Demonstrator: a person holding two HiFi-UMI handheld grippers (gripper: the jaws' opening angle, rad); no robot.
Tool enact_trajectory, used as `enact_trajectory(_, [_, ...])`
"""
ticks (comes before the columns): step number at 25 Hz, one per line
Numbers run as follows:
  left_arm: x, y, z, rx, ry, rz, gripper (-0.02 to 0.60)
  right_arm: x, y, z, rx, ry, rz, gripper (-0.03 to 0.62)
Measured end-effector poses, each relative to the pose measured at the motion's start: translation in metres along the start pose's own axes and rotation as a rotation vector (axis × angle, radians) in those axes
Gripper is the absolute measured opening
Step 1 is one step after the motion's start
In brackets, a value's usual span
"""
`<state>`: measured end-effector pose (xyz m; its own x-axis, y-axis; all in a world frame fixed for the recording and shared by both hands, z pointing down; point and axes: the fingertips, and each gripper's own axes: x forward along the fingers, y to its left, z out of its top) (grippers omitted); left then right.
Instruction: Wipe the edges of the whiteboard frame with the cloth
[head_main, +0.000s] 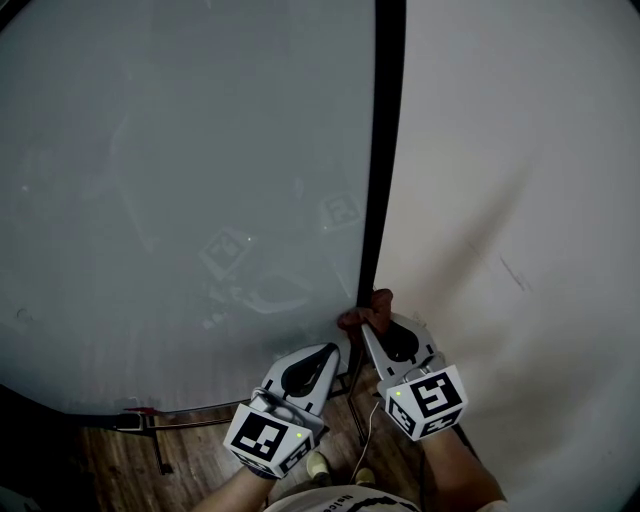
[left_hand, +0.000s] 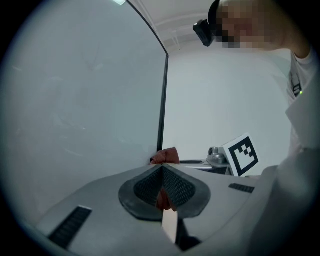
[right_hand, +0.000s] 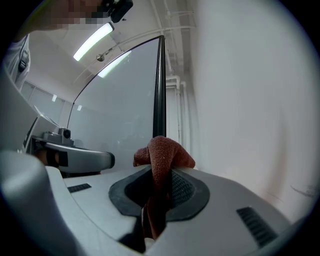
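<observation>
Cloth (head_main: 365, 312), reddish-brown and bunched, sits at lower centre of the head view, pressed against the lower end of the black whiteboard frame (head_main: 381, 150), which runs as a narrow vertical strip from the top edge down to the middle of that view. Your right gripper (right_hand: 162, 168) has its jaws closed on this cloth. In the right gripper view the fabric rises in a fold above the jaw tips and runs down between the dark ribbed pads (right_hand: 186, 192), with the frame standing directly behind it. Your left gripper (left_hand: 161, 168) lies just beside the right one, on its left in the head view, pointing up and to the right toward the same spot. Its jaws are brought together tip to tip. A thin reddish-brown sliver shows low between its pads, and you cannot tell from the views whether this is part of the cloth. In the left gripper view the cloth appears just past the jaw tips at the foot of the frame. The grey-white board surface (head_main: 180, 180) fills the left and upper left of the head view, and a plain white wall (head_main: 520, 200) fills the right. Each gripper's marker cube faces the head camera near the bottom edge, above a strip of wooden floor (head_main: 200, 440).
</observation>
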<state>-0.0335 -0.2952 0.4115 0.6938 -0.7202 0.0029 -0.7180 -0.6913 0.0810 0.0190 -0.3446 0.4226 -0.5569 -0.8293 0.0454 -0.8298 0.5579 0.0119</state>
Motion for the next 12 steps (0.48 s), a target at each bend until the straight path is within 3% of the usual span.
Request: enact_trajectory(12, [-0.005, -0.009, 0.037, 0.028, -0.049, -0.002, 0.008, -0.008, 0.006, 0.061, -0.051, -0.073, 0.008, 0.057])
